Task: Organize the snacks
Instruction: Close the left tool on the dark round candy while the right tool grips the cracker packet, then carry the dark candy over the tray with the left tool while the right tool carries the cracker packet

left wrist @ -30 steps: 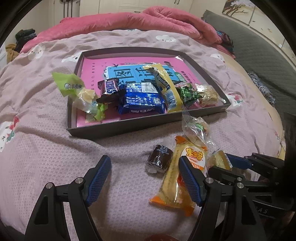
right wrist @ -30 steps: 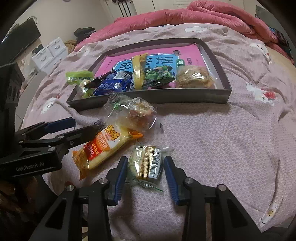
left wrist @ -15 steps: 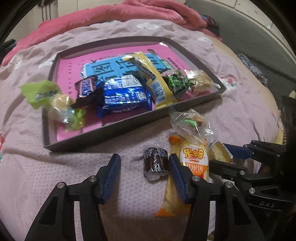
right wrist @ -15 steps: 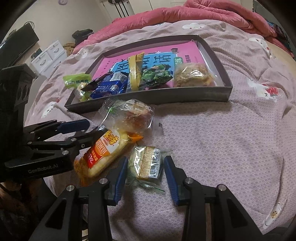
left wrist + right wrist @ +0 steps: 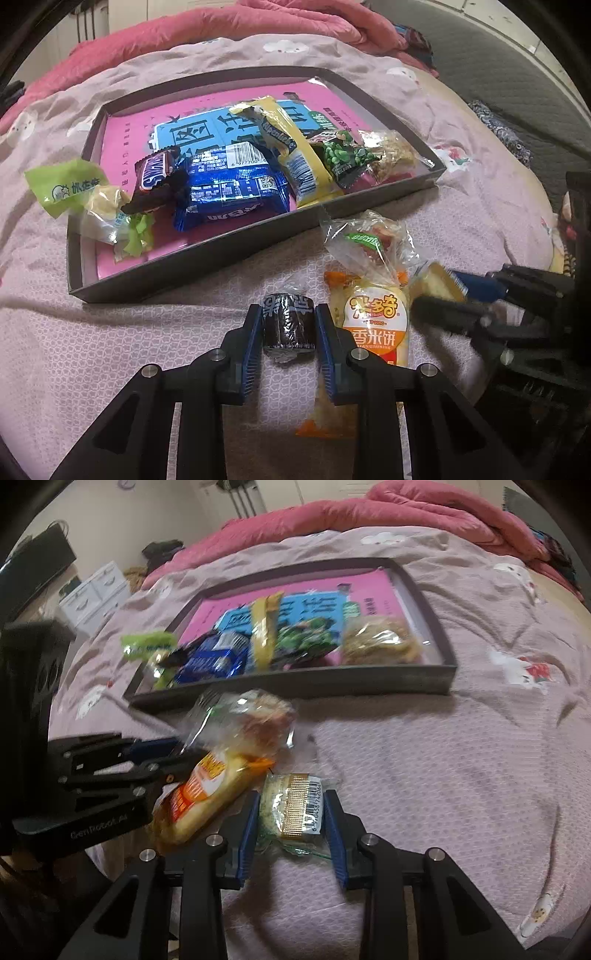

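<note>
both pairs of jaws have narrowed since earlier: the left gripper (image 5: 288,334) clenches the dark roll snack (image 5: 288,325), the right gripper (image 5: 291,818) the gold-striped packet (image 5: 291,806), both on the bed. the rice cracker bag (image 5: 373,325) lies between them; the tray (image 5: 192,260) sits farther off.

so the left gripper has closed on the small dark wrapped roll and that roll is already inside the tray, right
Not quite. The left gripper has closed on the small dark wrapped roll, but the roll is not inside the tray. The left wrist view shows it on the bedspread in front of the tray's near wall, beside the orange rice cracker pack.
</note>
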The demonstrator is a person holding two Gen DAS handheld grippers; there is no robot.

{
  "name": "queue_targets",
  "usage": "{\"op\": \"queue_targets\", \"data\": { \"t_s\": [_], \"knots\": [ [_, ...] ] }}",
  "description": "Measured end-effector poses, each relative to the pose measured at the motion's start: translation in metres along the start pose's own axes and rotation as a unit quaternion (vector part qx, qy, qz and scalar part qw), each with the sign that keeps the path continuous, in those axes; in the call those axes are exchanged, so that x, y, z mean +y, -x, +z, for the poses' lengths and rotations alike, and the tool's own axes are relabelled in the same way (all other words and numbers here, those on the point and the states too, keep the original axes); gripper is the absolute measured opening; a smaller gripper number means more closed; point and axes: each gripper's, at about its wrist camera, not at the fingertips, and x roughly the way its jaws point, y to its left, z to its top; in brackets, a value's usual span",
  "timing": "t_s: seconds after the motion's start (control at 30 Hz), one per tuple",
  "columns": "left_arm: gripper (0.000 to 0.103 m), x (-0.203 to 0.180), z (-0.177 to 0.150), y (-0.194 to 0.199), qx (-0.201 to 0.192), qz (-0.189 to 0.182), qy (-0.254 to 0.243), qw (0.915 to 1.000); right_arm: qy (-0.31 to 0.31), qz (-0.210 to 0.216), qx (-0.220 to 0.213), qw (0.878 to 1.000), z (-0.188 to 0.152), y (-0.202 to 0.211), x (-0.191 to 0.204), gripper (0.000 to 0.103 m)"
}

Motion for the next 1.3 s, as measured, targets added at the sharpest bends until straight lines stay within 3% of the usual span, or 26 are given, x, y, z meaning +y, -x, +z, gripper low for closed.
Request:
{"op": "queue_targets", "data": {
  "t_s": [0.3, 0.63, 1.3],
  "knots": [
    [0.029, 0.001, -0.007, 0.014, -0.014, -0.002, 0.005, 0.9999, -0.023, -0.015, -0.067, 0.997, 0.011, 0.025, -0.015, 0.034],
    [0.029, 0.016, -0.002, 0.039, -0.053, 0.004, 0.039, 0.9979, -0.037, -0.031, -0.096, 0.994, 0.015, 0.035, -0.022, 0.034],
    [0.029, 0.046, 0.003, 0.071, -0.114, 0.036, 0.098, 0.9879, 0.005, -0.032, -0.151, 0.988, 0.026, 0.051, -0.008, 0.034]
  ]
}}
